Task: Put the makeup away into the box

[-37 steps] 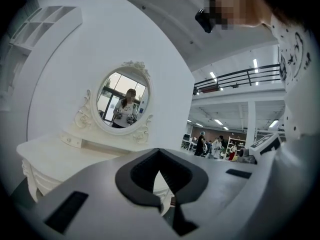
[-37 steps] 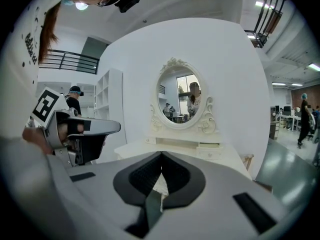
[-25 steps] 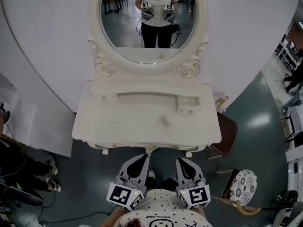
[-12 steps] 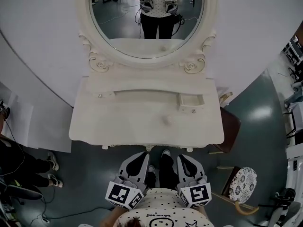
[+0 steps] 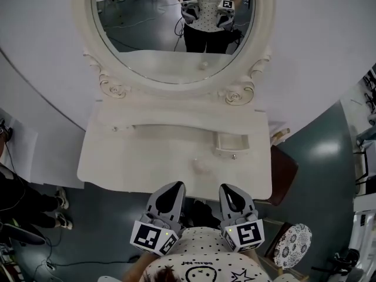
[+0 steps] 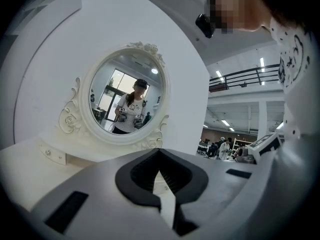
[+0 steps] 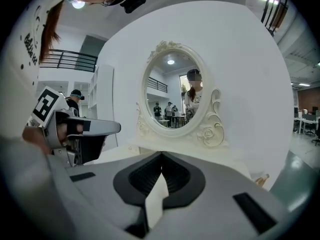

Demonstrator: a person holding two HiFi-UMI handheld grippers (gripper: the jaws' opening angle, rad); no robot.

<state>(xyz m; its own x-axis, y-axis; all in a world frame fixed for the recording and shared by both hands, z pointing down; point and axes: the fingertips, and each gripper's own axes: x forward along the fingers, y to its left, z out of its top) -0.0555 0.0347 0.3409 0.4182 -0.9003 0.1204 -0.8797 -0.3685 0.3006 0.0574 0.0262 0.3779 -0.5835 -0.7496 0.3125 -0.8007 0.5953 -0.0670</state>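
Left tongs [image 5: 171,194], right tongs [image 5: 230,195]: both being held together, empty, before bench [image 5: 117,157]. Risk: small pale piece [image 5: 201,165] on bench being knocked off by closed tips.

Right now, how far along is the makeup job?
Done: nothing visible; the box on the table looks empty. In hand: nothing; the left gripper and right gripper are both shut and empty, near the table's front edge. Left: the small round item lying on the tabletop.
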